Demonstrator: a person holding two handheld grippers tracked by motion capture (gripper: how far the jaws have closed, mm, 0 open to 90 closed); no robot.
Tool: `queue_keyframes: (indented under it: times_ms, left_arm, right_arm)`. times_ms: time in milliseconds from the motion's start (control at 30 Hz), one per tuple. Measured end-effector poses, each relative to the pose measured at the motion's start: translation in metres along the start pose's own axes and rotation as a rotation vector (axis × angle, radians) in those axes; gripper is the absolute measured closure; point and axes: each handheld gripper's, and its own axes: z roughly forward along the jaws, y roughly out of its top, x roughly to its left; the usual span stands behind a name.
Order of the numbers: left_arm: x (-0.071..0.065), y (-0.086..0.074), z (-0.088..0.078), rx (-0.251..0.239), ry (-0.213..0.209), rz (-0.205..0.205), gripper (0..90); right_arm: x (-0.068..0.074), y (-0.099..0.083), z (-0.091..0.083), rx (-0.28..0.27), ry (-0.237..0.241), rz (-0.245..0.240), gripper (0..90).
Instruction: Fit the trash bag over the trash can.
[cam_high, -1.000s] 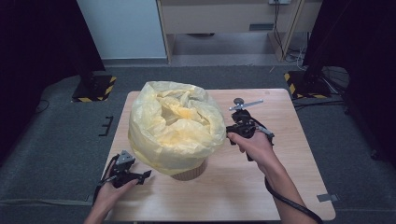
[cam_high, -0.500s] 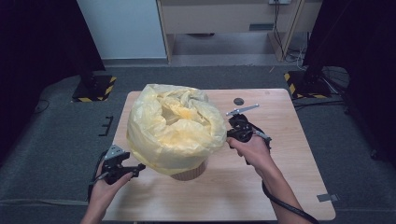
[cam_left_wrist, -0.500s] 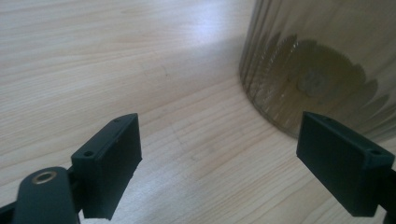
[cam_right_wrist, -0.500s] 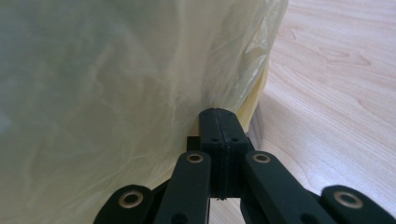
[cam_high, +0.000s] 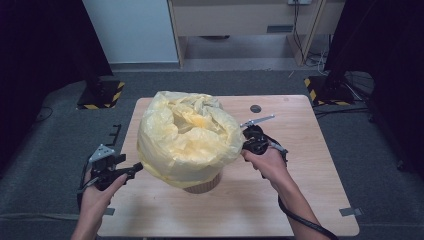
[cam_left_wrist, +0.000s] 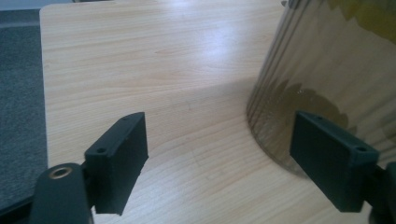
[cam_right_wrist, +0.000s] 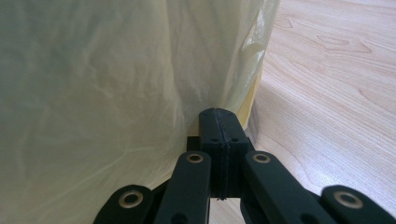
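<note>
Covering a ribbed bin in the middle of the wooden table, the yellow bag billows over its rim. The right gripper is pressed closed against the bag's side, possibly pinching film. The left gripper stands wide beside the bin's base.

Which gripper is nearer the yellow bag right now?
Right. The right gripper is shut against the yellow bag at its side; the left gripper, jaws open, sits just off the bag's lower left edge.
</note>
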Motion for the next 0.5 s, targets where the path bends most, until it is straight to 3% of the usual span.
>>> queue_keyframes:
  times_ms: [67,133,200,400,500]
  left_arm:
    - [-0.001,0.004,-0.004,0.019,0.008,0.009,21.3]
    - [0.000,0.008,-0.008,0.009,-0.015,-0.014,23.3]
    - [0.002,0.011,-0.011,-0.013,-0.045,-0.062,25.2]
    - [0.001,0.023,-0.022,-0.098,-0.120,-0.141,32.4]
    - [-0.003,0.032,-0.028,-0.133,-0.117,-0.147,33.0]
  right_arm:
    - [0.000,0.000,0.001,-0.002,-0.002,0.001,90.0]
    - [-0.001,0.000,0.001,-0.003,-0.004,-0.002,90.0]
    - [0.000,0.000,0.001,-0.006,-0.010,-0.010,90.0]
    - [0.002,0.000,0.001,-0.006,-0.025,-0.022,90.0]
    - [0.003,0.000,0.000,-0.005,-0.024,-0.016,90.0]
